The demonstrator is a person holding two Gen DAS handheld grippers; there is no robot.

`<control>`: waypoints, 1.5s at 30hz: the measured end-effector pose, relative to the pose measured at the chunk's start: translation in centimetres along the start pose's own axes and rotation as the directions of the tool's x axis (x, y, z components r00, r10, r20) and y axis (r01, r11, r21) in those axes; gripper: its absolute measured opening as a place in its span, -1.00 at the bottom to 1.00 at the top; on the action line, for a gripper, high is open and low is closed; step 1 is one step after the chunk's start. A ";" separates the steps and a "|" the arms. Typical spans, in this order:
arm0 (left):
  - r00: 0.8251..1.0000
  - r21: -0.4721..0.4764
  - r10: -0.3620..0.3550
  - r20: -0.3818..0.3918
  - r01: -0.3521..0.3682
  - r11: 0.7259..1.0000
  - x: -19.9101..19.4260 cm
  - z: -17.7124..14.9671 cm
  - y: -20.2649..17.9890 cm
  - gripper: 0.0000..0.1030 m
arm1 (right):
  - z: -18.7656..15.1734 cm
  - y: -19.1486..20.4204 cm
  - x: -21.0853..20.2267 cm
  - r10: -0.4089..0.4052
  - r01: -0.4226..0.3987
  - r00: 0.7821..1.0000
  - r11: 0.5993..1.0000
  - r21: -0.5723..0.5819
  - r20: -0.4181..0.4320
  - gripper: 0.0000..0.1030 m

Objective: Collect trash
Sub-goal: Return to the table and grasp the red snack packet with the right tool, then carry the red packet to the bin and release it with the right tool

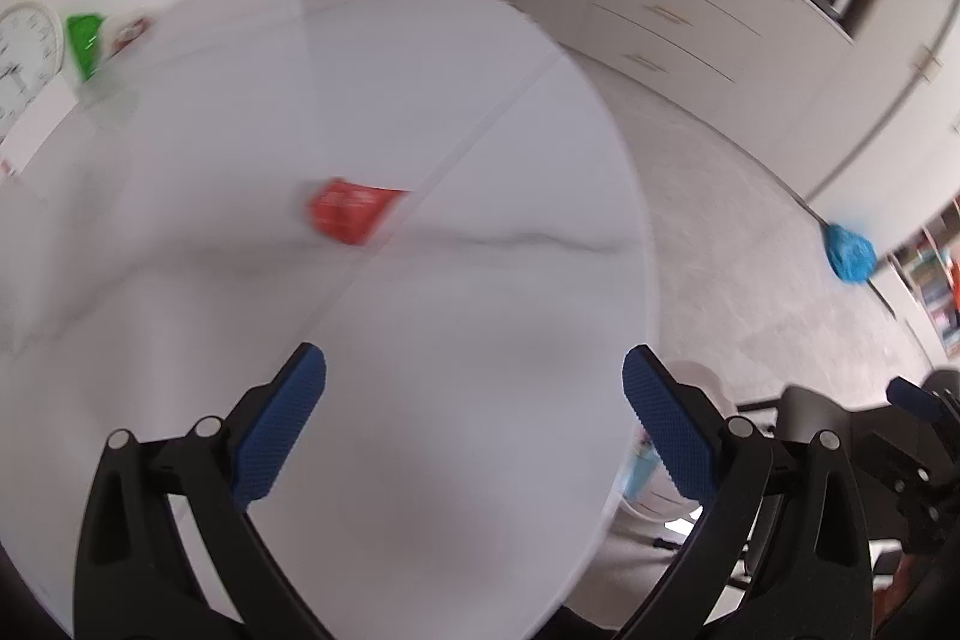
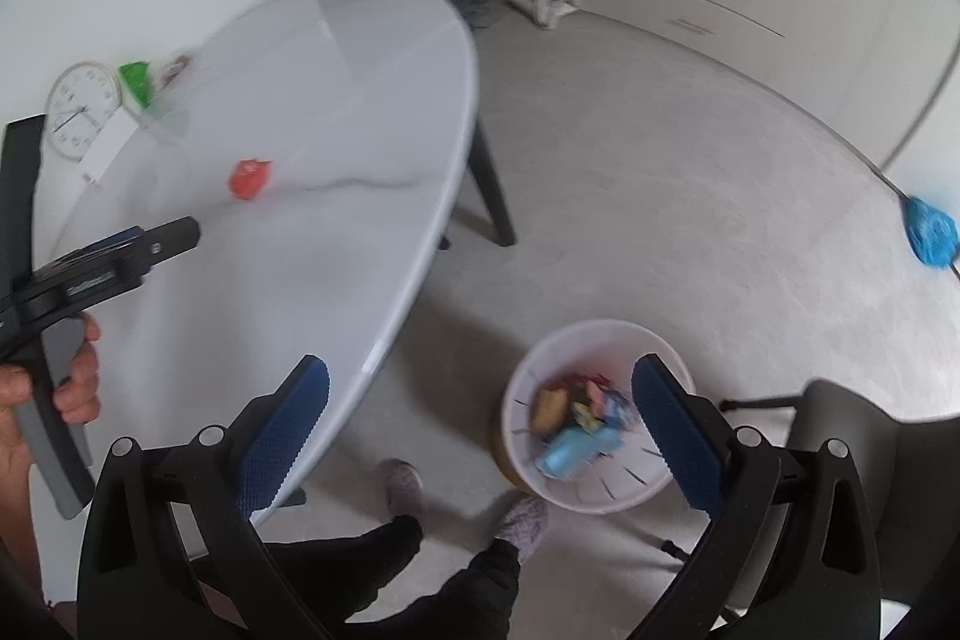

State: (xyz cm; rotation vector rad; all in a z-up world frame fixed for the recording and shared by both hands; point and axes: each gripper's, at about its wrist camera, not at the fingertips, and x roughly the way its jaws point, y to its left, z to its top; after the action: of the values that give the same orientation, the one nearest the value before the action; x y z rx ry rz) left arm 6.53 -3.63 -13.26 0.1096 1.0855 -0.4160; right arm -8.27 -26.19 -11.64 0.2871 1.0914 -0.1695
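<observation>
A red wrapper [image 1: 351,217] lies near the middle of the round white table [image 1: 420,100]; the right wrist view shows this red wrapper [image 2: 249,178] too. My left gripper [image 1: 474,400] hovers open above the table, short of the wrapper, nothing between its blue pads. My right gripper [image 2: 480,412] hangs open and empty over the floor beside the table edge. On the floor stands a white bin [image 2: 600,484] with several wrappers inside, partly behind my right finger. The left gripper [image 2: 174,235] and the hand holding it show at the left of the right wrist view.
A green packet [image 2: 137,81], a white clock [image 2: 81,109] and a white card [image 2: 105,145] lie at the table's far left. A dark chair [image 2: 852,436] stands by the bin. A blue mop [image 2: 930,232] lies on the floor. The person's feet [image 2: 522,520] are below.
</observation>
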 end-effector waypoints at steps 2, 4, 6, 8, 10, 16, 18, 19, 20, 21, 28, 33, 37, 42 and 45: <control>1.000 -0.039 0.011 -0.003 -0.012 0.999 0.4 0.5 2.0 0.85 | 1.0 1.6 0.7 0.013 -0.013 1.000 1.000 -0.027 -0.005 0.95; 1.000 -0.067 0.020 -0.005 -0.020 0.998 0.5 0.7 3.4 0.85 | 2.2 3.4 1.7 0.033 -0.034 0.999 0.997 -0.065 -0.015 0.95; 1.000 -0.092 0.030 -0.009 -0.031 0.995 0.7 0.8 4.9 0.85 | 3.3 4.8 2.7 0.041 -0.044 0.999 0.994 -0.096 -0.026 0.95; 0.999 -0.109 0.041 -0.014 -0.043 0.993 0.9 0.8 6.0 0.85 | 4.6 6.6 3.9 0.058 -0.062 0.998 0.989 -0.134 -0.038 0.95; 0.999 -0.123 0.050 -0.016 -0.051 0.991 0.9 0.7 7.3 0.85 | 5.9 8.4 5.0 0.066 -0.073 0.997 0.983 -0.168 -0.049 0.95; 0.996 -0.150 0.080 -0.024 -0.083 0.985 1.5 1.0 10.4 0.85 | 9.7 13.4 9.0 0.099 -0.116 0.992 0.952 -0.283 -0.076 0.95; 0.995 -0.140 0.100 -0.028 -0.103 0.985 1.4 0.9 11.1 0.85 | 11.0 15.3 10.7 0.109 -0.132 0.990 0.936 -0.326 -0.088 0.95; 0.994 -0.136 0.108 -0.028 -0.111 0.985 1.5 0.9 11.5 0.85 | 12.0 16.7 12.1 0.117 -0.146 0.988 0.923 -0.357 -0.101 0.95; 0.993 -0.132 0.116 -0.029 -0.119 0.984 1.6 0.8 11.8 0.85 | 12.5 17.7 13.0 0.119 -0.153 0.986 0.915 -0.374 -0.112 0.95; 0.991 -0.128 0.128 -0.034 -0.131 0.983 1.7 0.8 12.1 0.85 | 13.0 18.7 14.1 0.119 -0.160 0.985 0.905 -0.394 -0.127 0.95; 0.988 -0.144 0.146 -0.056 -0.153 0.978 2.3 0.2 14.4 0.85 | 14.1 24.5 21.1 0.072 -0.177 0.974 0.830 -0.529 -0.213 0.91; 0.987 -0.164 0.148 -0.061 -0.156 0.974 2.4 -0.1 15.5 0.85 | 13.9 26.0 23.5 0.021 -0.167 0.967 0.807 -0.566 -0.255 0.35; 0.987 -0.173 0.149 -0.061 -0.158 0.972 2.3 -0.2 15.8 0.85 | 13.8 26.3 23.7 0.011 -0.157 0.968 0.807 -0.569 -0.252 0.08; 0.987 -0.172 0.150 -0.047 -0.156 0.973 1.6 -0.2 15.6 0.85 | 13.3 25.4 22.3 0.040 -0.167 0.971 0.823 -0.543 -0.237 0.07; 0.988 -0.144 0.153 -0.033 -0.156 0.977 1.0 -0.2 14.8 0.85 | 12.8 23.1 19.6 0.086 -0.182 0.973 0.854 -0.487 -0.213 0.07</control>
State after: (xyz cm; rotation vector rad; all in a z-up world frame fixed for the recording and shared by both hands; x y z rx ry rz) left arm 12.40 9.68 -15.93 0.0681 1.1172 -0.1945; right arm 17.82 -8.13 -20.28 -0.0987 1.2523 0.2771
